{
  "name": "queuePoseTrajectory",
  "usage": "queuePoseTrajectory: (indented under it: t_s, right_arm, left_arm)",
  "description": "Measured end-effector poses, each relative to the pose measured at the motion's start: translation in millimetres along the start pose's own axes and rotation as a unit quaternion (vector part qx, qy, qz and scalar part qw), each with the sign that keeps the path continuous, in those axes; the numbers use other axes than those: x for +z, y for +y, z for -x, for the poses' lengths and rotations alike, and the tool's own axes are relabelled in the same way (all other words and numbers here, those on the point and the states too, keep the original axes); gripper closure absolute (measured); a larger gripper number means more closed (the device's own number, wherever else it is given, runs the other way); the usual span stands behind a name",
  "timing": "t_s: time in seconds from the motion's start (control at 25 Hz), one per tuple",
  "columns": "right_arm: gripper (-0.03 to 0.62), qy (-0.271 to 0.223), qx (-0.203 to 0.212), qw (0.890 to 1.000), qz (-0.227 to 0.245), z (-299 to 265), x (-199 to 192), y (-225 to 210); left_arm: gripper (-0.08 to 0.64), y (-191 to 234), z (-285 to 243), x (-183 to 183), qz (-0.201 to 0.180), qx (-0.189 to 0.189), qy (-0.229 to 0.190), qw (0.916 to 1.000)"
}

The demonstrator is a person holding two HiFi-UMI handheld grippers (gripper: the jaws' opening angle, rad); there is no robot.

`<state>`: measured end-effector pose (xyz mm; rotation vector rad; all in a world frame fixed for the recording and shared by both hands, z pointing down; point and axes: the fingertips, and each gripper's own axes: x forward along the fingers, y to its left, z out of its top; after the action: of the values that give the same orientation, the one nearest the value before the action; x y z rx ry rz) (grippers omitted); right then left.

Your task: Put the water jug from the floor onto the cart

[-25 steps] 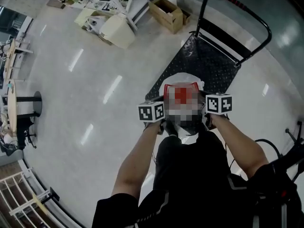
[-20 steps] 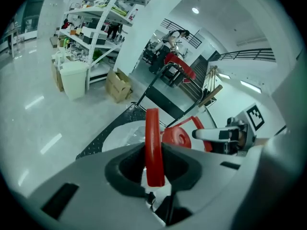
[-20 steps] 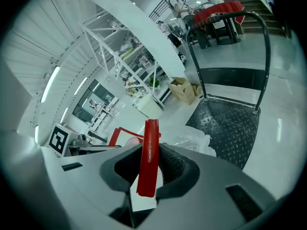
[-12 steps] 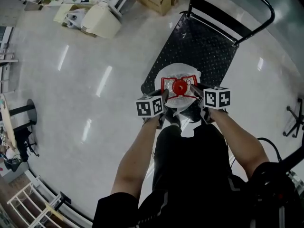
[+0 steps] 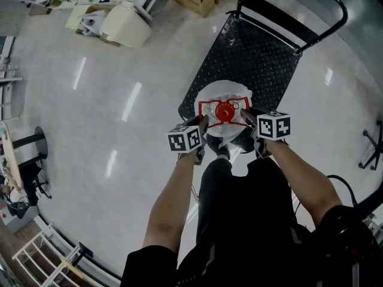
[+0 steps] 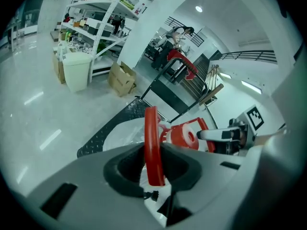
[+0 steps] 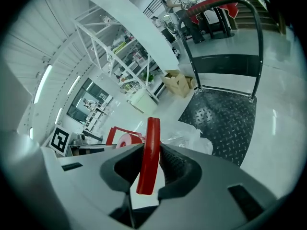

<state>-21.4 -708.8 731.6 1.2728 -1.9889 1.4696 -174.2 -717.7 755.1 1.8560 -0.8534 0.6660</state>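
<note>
Jug [image 5: 222, 94] between left gripper [image 5: 203, 124], right gripper [image 5: 246, 118]

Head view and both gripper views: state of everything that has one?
water jug: upright, carried over the cart's near end; whether it touches the deck, cannot tell
cap: on
handle: gripped at both sides
left gripper: shut on handle
right gripper: shut on handle
cart: push bar upright
cardboard box: open at the top
</note>
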Motion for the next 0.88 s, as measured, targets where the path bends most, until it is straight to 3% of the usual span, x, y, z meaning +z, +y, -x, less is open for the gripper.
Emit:
queuePoseTrajectory:
  t_s: [0.2, 0.4, 0.6, 0.72, 0.88]
  right_arm:
    - [0.509, -0.015, -0.021, 0.999, 0.027, 12, 2, -4]
    - [0.482, -0.008, -0.032, 0.998, 0.052, 13, 10, -6]
    - [0.453, -0.021, -0.035, 0.997, 0.059, 29, 13, -7]
    - [0.454, -0.042, -0.035, 0.996, 0.064, 57, 24, -11]
    - [0.454, -0.103, -0.040, 0.990, 0.091, 109, 67, -10]
  left_arm:
    - [0.488, -1, 2, -8, -0.018, 0.010, 0.004, 0.9998]
    - [0.387, 13, 9, 3, -0.021, 0.034, -0.024, 0.9989]
    - [0.353, 22, 29, 1, -0.036, 0.065, -0.047, 0.9961]
    - [0.353, 9, 51, 16, -0.083, 0.091, -0.099, 0.9874]
    - [0.353, -27, 89, 57, -0.116, 0.100, -0.178, 0.9721]
